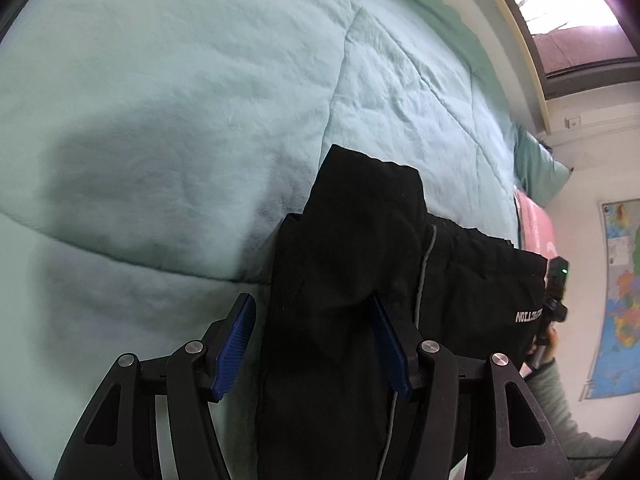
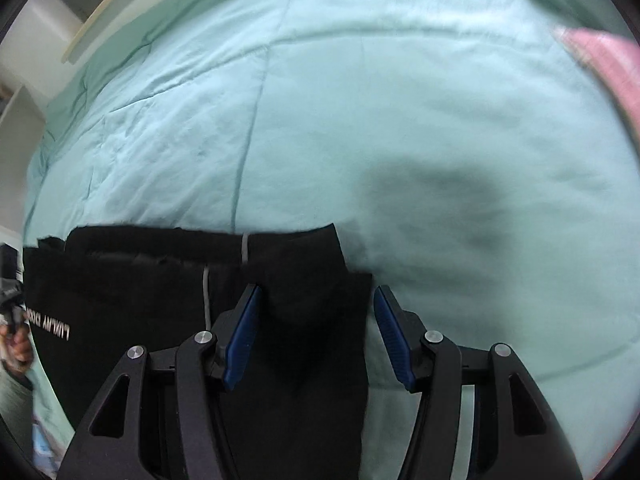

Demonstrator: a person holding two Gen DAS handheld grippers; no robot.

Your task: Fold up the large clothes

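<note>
A black garment [image 1: 360,264] with white lettering and a grey drawstring lies folded on a mint green quilt [image 1: 180,100]. My left gripper [image 1: 312,312] is open, its blue pads [image 1: 236,344] on either side of the garment's folded left end. In the right wrist view the same black garment [image 2: 160,300] lies across the quilt [image 2: 400,120]. My right gripper [image 2: 316,300] is open, straddling the garment's right end, where a folded sleeve or corner sticks up between the pads [image 2: 244,336]. The other gripper and a hand show at each view's edge.
A pink cloth [image 1: 536,224] lies at the quilt's right edge, also in the right wrist view [image 2: 608,64]. A green pillow [image 1: 536,168] is behind it. A wall map [image 1: 620,300] and a window [image 1: 572,20] are at the right.
</note>
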